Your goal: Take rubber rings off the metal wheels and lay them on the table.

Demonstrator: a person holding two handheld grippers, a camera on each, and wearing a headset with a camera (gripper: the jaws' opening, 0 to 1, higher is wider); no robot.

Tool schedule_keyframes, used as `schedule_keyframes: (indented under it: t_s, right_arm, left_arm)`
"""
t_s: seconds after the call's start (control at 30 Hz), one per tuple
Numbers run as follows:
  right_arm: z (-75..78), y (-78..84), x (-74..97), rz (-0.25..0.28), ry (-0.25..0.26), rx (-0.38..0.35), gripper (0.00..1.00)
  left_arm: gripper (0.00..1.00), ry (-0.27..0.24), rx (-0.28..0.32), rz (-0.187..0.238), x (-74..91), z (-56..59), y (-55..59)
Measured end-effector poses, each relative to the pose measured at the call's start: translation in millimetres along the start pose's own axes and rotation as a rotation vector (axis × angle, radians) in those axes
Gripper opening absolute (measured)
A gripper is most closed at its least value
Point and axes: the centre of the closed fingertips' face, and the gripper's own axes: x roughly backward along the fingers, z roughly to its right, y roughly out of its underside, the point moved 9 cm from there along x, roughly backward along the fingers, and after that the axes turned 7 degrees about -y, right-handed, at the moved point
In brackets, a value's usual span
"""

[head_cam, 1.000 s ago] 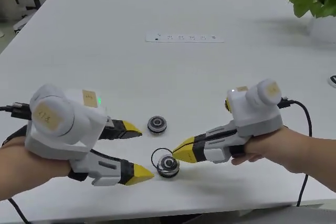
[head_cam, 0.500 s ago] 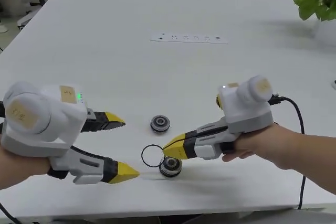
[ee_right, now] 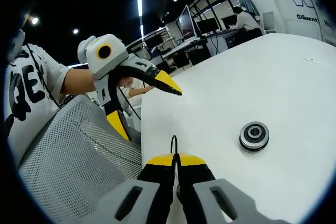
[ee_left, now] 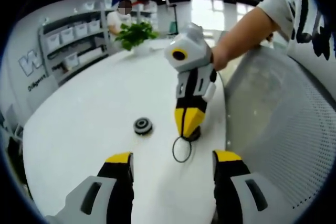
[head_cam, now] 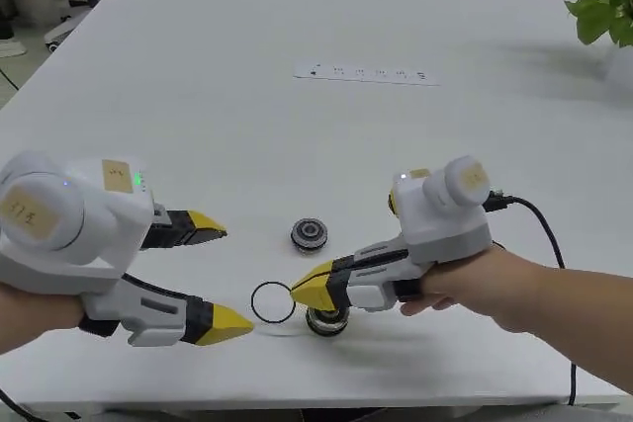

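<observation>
— White counter [head_cam: 297, 126] under both grippers; what had changed?
— Over the last second the rubber ring [head_cam: 273, 302] had swung out to the left from above the near wheel [head_cam: 326, 321]; it lay almost flat just beside it, seemingly free.
— And the fingers?
— The right gripper [head_cam: 302, 294] had its fingers closed, pinching the ring's edge; the left gripper [head_cam: 232, 279] hovered with fingers spread, holding nothing.
— Meaning?
— That ring only needed releasing, I judged; the far wheel [head_cam: 310, 233] stood apart, untouched.
</observation>
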Motion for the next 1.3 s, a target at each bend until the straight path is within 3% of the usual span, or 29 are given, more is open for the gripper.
schedule_keyframes:
  t_s: [0.63, 1.07, 1.3]
  right_arm:
    - [4.8, 4.2, -3.9, -0.013, 0.047, 0.032, 0.00]
    - [5.5, 3.4, 2.4, -0.003, 0.073, 0.057, 0.17]
    - [4.5, 2.9, 10.6, 0.008, 0.080, 0.066, 0.20]
  left_arm:
    - [0.61, 0.004, 0.004, -0.010, -1.6, 0.3, 1.1]
    - [0.60, 0.021, 0.001, -0.018, -5.0, 1.9, -1.3]
    - [0.60, 0.038, -0.004, -0.020, -9.9, 3.6, -5.3]
